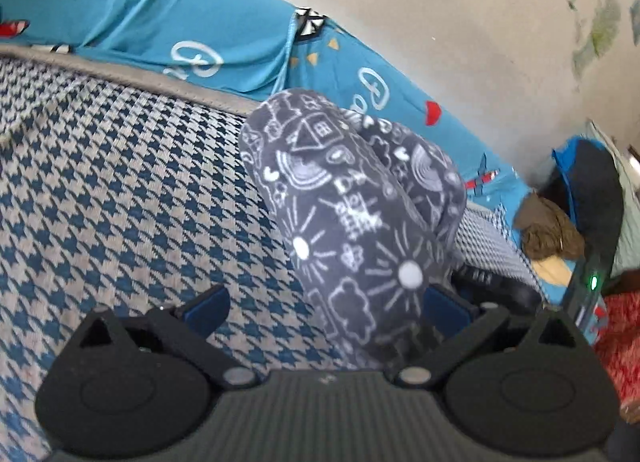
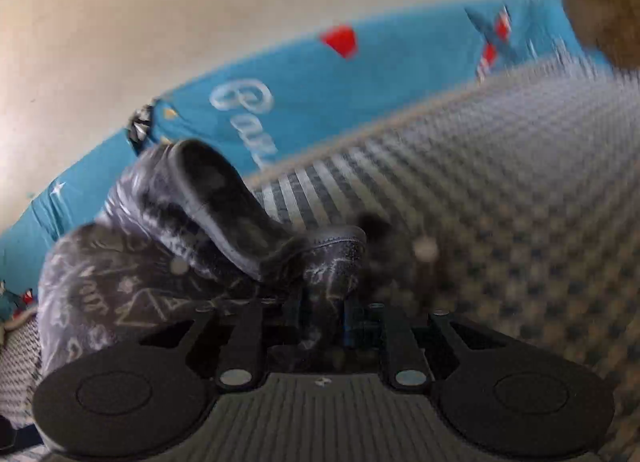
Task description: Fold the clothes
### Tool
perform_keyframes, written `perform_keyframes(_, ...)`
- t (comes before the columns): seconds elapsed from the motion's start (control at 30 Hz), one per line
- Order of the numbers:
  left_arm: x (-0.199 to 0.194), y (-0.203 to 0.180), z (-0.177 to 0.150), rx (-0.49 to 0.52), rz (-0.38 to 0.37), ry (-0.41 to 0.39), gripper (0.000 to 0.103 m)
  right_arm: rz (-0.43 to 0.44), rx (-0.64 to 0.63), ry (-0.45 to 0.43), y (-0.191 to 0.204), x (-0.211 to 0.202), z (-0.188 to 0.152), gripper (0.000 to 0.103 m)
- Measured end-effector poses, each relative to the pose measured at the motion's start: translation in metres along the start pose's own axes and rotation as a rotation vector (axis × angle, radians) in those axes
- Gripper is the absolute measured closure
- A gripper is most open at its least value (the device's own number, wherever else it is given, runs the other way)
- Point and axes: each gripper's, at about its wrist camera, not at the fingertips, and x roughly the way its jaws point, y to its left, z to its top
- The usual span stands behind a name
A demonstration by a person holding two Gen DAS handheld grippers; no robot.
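Grey printed garment [image 1: 352, 214] bunched and hanging over the houndstooth bedcover [image 1: 120, 190], rising from the right side of the left claw [image 1: 324, 302]; left claw wide apart, cloth touching its right finger [image 1: 444, 304], left finger [image 1: 208, 302] bare, no pinch seen. Right claw [image 2: 320, 318] nearly closed, clamped on a hem of the same garment [image 2: 168, 258]; rest of cloth heaped to its left. Left view alone: other gripper's body with green light [image 1: 593, 283] at far right; blue sheet [image 1: 140, 14] sharp. Right view blurred.
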Motion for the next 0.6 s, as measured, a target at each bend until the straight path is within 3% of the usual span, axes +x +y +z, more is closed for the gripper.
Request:
perform_keyframes(0.07,0.005,-0.005,0.003,0.026,0.003,-0.024,0.0,0.001,0.034,0.023,-0.005,0.001,-0.002,0.074)
perform_keyframes(0.17,0.015,-0.014,0.005,0.07,0.013,-0.055,0.0,-0.007,0.066,0.012,-0.008,-0.005,0.0,0.069)
perform_keyframes(0.27,0.034,-0.027,0.0,0.12,0.081,-0.037,0.0,-0.024,0.071,-0.003,-0.007,-0.002,0.009,0.065)
perform_keyframes(0.43,0.039,-0.024,-0.006,0.106,0.145,-0.027,0.0,-0.067,0.018,-0.132,-0.002,-0.032,0.029,0.064)
perform_keyframes(0.6,0.032,-0.018,-0.004,0.098,0.162,-0.02,0.0,0.181,-0.04,-0.141,0.009,-0.038,0.051,0.067)
